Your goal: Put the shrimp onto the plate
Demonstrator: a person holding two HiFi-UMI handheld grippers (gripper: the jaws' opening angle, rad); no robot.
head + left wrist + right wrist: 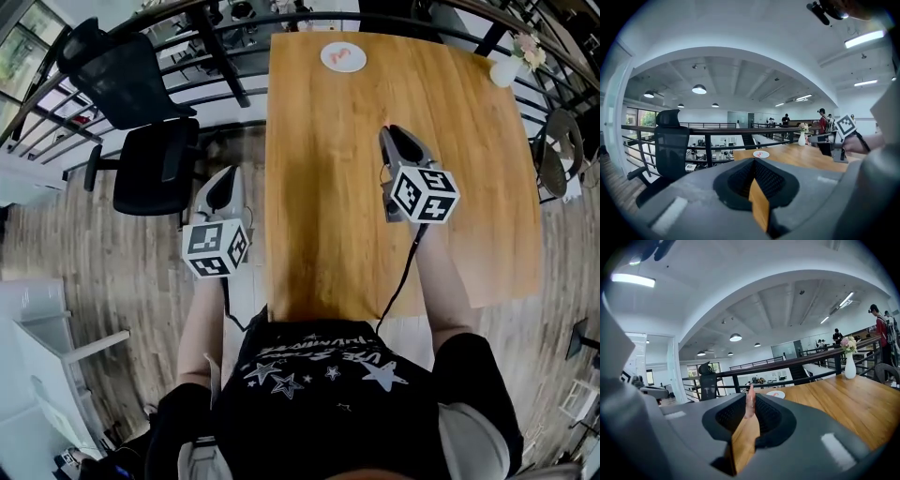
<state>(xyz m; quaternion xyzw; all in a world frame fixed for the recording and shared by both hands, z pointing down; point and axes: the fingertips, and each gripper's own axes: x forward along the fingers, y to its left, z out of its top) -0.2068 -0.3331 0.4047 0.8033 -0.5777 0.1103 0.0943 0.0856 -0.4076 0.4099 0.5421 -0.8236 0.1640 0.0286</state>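
Observation:
A small white plate [343,56] sits at the far end of the wooden table [328,234], with a pink-red piece lying on it. My right gripper [395,134] hovers over the table's middle, well short of the plate. In the right gripper view it [750,397] is shut on a pink shrimp [750,401] that sticks up between the pads, with the plate [776,394] ahead. My left gripper [223,184] hangs off the table's left edge over the floor. Its jaws [753,163] are shut with nothing in them. The plate [761,153] lies far ahead.
A white vase with flowers [511,62] stands at the table's far right corner. A black office chair [141,122] is left of the table, and a black railing [216,47] runs behind it. A round stool [560,142] is at the right.

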